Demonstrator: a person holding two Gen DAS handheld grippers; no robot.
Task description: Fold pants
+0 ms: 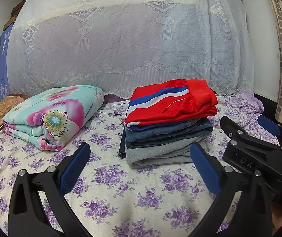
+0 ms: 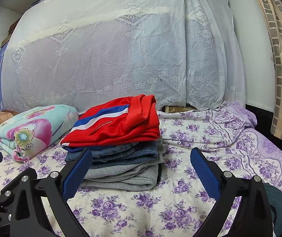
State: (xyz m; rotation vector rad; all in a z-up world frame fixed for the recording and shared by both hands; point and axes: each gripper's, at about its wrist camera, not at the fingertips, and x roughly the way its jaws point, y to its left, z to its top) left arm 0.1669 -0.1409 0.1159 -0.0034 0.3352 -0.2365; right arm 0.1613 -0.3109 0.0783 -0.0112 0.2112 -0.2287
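Left wrist view: a stack (image 1: 168, 126) of folded pants sits on a floral bedsheet (image 1: 121, 193), red pants (image 1: 170, 102) on top, jeans (image 1: 168, 132) and grey pants (image 1: 160, 154) beneath. Left of the stack lies a folded quilt (image 1: 50, 116). Both the left gripper (image 1: 141, 167) and right gripper (image 2: 141, 169) hover near the stack, jaws spread wide, holding nothing.

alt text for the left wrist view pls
A stack of folded pants, red track pants on top, sits on a purple-flowered bedsheet beside a folded floral quilt. The left gripper, jaws open, holds nothing; the right gripper shows at right.
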